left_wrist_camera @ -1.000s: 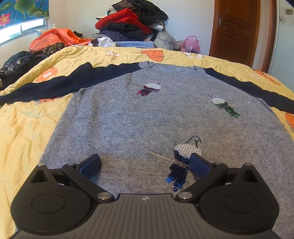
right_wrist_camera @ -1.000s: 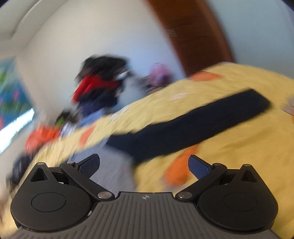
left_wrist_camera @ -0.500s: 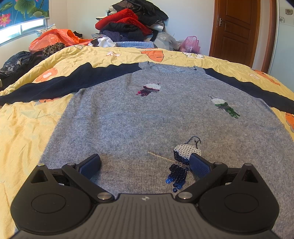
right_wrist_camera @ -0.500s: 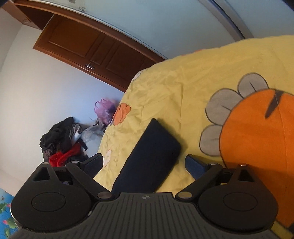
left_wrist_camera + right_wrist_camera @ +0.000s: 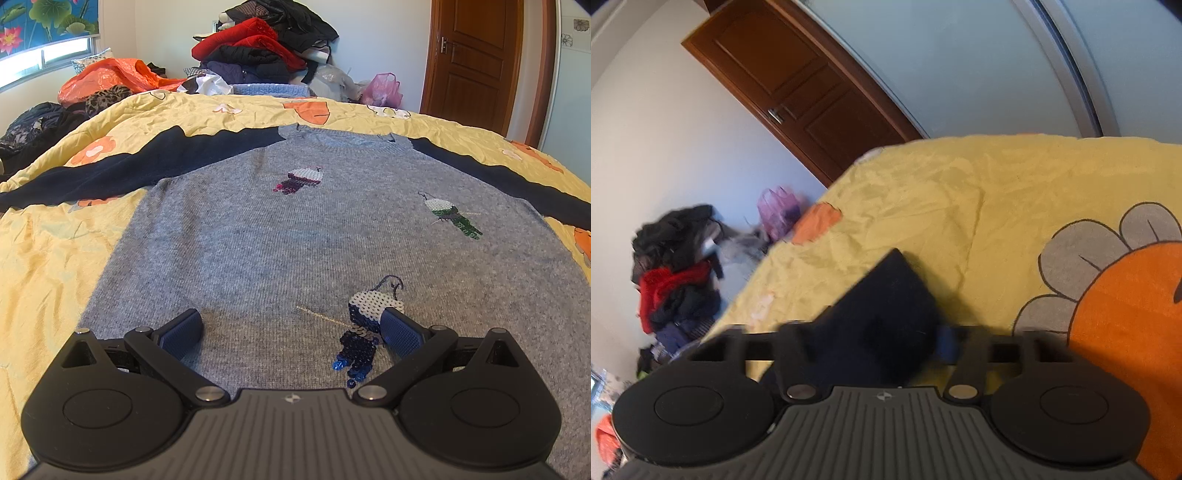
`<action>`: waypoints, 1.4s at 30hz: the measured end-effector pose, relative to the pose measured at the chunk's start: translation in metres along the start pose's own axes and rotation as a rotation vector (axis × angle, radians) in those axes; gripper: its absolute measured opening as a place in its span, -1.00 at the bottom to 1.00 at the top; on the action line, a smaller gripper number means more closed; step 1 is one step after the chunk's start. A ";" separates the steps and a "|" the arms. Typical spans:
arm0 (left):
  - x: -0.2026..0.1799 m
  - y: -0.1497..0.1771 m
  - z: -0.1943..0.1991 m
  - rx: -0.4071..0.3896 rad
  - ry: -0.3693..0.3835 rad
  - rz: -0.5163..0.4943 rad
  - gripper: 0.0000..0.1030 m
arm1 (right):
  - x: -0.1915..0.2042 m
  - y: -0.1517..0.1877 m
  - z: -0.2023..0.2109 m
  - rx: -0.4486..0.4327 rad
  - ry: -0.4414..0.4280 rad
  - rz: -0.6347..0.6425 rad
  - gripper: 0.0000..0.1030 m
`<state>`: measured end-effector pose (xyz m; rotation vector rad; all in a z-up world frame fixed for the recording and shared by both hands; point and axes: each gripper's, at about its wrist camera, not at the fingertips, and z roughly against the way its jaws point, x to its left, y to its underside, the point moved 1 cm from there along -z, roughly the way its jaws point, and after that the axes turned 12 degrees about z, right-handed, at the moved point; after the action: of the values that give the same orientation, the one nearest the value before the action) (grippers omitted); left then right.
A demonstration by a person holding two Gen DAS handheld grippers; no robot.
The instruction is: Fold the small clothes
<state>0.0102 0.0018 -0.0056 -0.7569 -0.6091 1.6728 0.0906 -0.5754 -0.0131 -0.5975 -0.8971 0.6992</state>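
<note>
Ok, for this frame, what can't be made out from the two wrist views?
- Right wrist view: the fingers of the right gripper are blurred and closed in on the dark sleeve; the grip itself can't be confirmed.
- Right wrist view: the gray sweater body is out of frame.
- Left wrist view: the sweater hem is hidden behind the left gripper; both sleeve ends are cut off by the edges.
- Left wrist view: the right gripper isn't visible.

Pale walls, a brown wooden door, a daylit window, and a yellow floral bedspread.
</note>
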 end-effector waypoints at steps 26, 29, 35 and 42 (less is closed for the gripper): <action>-0.004 -0.002 0.001 -0.001 -0.001 -0.001 1.00 | 0.268 0.192 0.030 0.228 -0.539 0.402 -0.09; -0.004 -0.003 0.001 -0.004 0.005 0.007 1.00 | 0.233 0.187 0.035 0.188 -0.614 0.240 0.07; -0.015 -0.010 0.008 -0.026 0.028 0.027 1.00 | 0.180 0.171 0.024 0.182 -0.707 -0.146 0.17; -0.062 -0.085 -0.044 0.147 0.372 0.260 1.00 | 0.188 0.170 0.023 0.199 -0.705 -0.106 0.22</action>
<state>0.1070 -0.0398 0.0386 -1.0407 -0.1288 1.7285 0.1038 -0.3220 -0.0322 -0.1086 -1.4758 0.9087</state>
